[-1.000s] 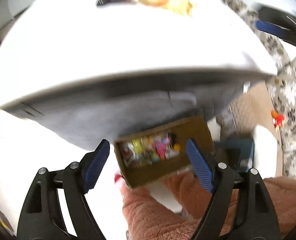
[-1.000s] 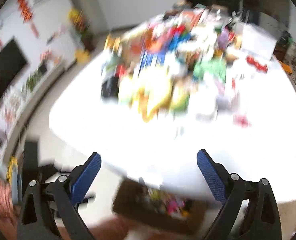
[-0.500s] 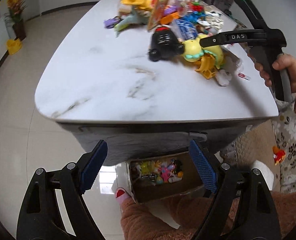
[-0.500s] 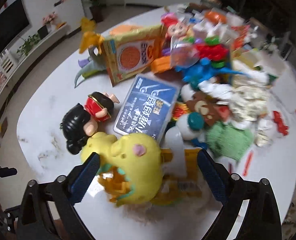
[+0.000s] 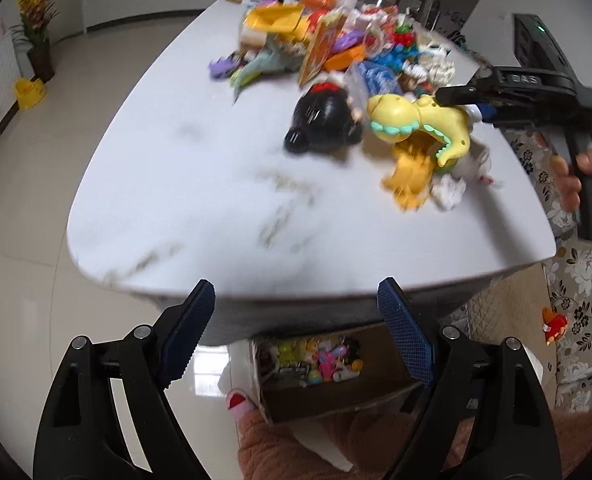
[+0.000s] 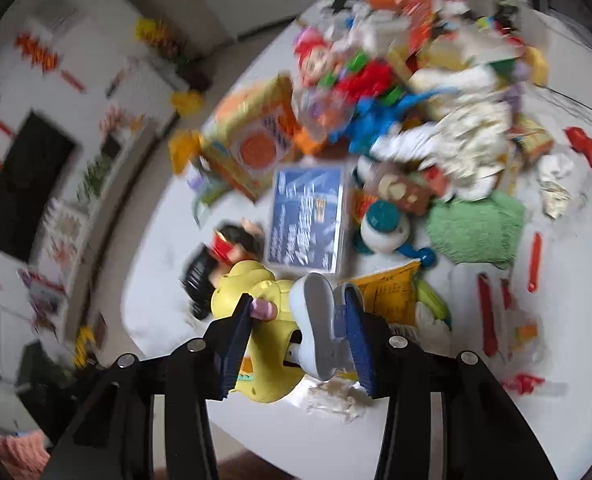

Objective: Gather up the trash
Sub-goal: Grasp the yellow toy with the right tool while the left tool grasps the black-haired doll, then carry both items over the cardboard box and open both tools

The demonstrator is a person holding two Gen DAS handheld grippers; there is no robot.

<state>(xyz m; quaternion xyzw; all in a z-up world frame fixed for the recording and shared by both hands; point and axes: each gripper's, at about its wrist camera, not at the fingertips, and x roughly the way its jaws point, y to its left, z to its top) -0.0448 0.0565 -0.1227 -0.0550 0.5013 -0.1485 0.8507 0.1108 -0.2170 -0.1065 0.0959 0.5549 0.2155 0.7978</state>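
- White marble table [image 5: 199, 184]: landmark for all items below; a heap of toys and wrappers covers its far half.
- Right gripper [image 6: 300, 320]: over the near edge of the heap, jaws closing around a yellow toy dinosaur [image 6: 263, 320] and a pale grey rounded piece [image 6: 316, 320]; both lie between the blue pads. Blur hides whether the pads already press on them.
- Yellow toy dinosaur, in the left view [image 5: 420, 124]: on the table's right side, just beside a black-haired doll [image 5: 324, 120].
- Left gripper [image 5: 296, 336]: spread wide with nothing between its jaws, held off the table's near edge.
- Cardboard box [image 5: 336, 392]: below the table's near edge, holding small colourful items.
- Blue packet [image 6: 308, 220]: on the table, beyond the dinosaur.
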